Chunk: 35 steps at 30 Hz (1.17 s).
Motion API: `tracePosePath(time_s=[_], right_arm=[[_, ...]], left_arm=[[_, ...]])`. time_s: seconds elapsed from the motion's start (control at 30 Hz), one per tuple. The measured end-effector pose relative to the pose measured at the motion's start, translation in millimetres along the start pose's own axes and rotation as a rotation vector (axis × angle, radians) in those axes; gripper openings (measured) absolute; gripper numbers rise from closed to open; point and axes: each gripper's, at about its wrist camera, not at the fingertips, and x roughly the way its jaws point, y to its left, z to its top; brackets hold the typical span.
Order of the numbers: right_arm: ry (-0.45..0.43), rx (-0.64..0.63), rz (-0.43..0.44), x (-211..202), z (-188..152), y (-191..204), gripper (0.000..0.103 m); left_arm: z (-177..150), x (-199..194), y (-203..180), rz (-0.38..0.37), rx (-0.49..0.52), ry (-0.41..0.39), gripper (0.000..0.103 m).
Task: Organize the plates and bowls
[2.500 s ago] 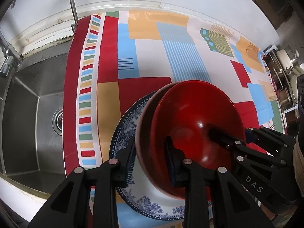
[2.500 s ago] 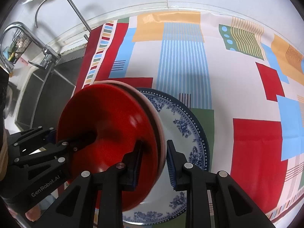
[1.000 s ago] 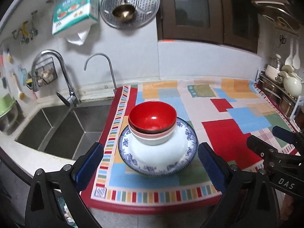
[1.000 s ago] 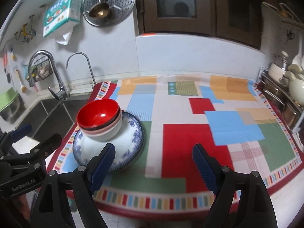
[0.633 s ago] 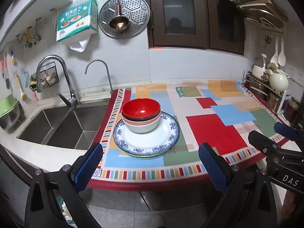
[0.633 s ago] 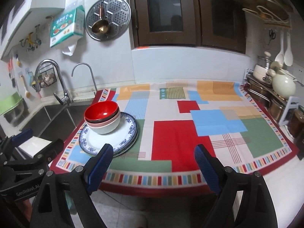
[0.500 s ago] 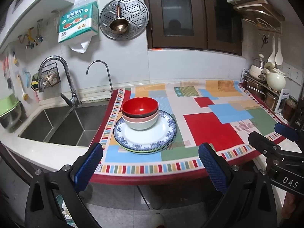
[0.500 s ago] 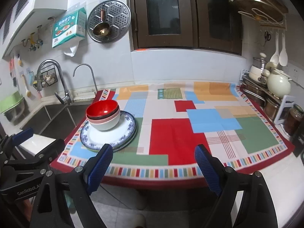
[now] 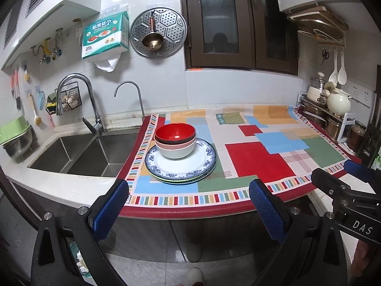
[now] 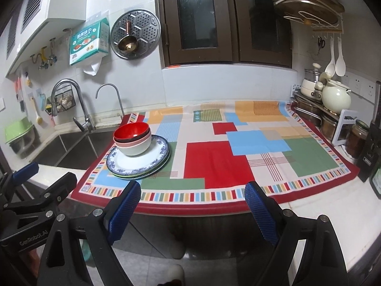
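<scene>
While both tongs stood released and empty off the desk (image 9: 71,190) edge, the left tongs (image 9: 188,208) and right tongs (image 10: 193,206) were well apart from the crockery. Nested bowls (image 9: 175,140), red one uppermost, sat on stacked plates (image 9: 190,166) at the 9 o'clock side of the patterned cloth (image 10: 214,162), beside the sink (image 9: 78,155)

Home kitchen — steel sink (image 9: 78,152) w/ tap (image 9: 91,109), pots (image 9: 333,100) on rack, steamer tray (image 9: 158,32) on tiled wall.
</scene>
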Motion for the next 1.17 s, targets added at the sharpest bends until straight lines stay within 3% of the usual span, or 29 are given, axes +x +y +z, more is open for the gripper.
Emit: tracePosePath(time_s=[1.17], right_arm=[[0.026, 0.021, -0.006, -11.6, -19.4, 3.5, 0.09]], left_arm=[[-14.0, -8.8, 1.6, -0.024, -0.003, 0.033, 0.103]])
